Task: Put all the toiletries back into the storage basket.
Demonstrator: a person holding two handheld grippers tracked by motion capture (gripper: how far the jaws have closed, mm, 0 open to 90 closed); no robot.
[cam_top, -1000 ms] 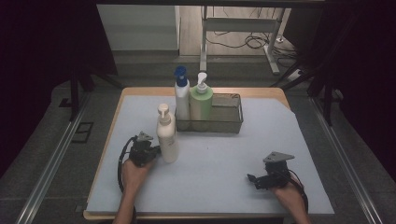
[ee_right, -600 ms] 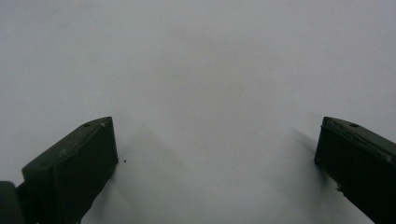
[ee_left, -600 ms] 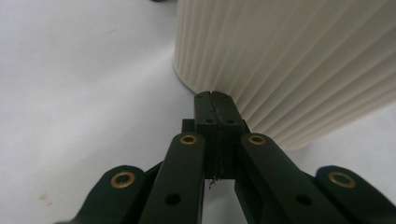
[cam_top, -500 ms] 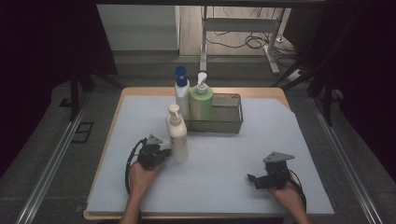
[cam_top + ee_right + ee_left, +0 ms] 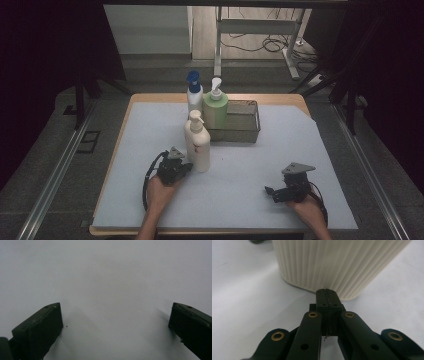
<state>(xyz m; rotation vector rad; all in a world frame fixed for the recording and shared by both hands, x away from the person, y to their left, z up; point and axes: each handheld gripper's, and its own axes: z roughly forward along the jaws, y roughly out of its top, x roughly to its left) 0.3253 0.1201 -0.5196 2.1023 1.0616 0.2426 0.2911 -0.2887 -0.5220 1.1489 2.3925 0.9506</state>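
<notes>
A cream pump bottle [image 5: 196, 145] stands upright on the white table [image 5: 240, 170], just in front of the wire basket's left end. My left gripper [image 5: 186, 167] lies low at the bottle's left side. In the left gripper view its jaws are pressed together, and the shut tips of my left gripper [image 5: 327, 291] rest against the ribbed base of the cream bottle [image 5: 332, 262]. Nothing is between them. My right gripper [image 5: 270, 191] sits at the front right, and in the right gripper view my right gripper [image 5: 115, 322] stands open over bare table.
A wire basket [image 5: 245, 131] at mid-table holds a green pump bottle [image 5: 215, 107] in its left end. A white bottle with a blue cap [image 5: 194, 95] stands just left of the basket. Dark floor and metal rails border the table on both sides.
My left gripper and the cream bottle have both slid to the right across the table, the bottle staying upright at the gripper's tips. The right gripper has kept still.
</notes>
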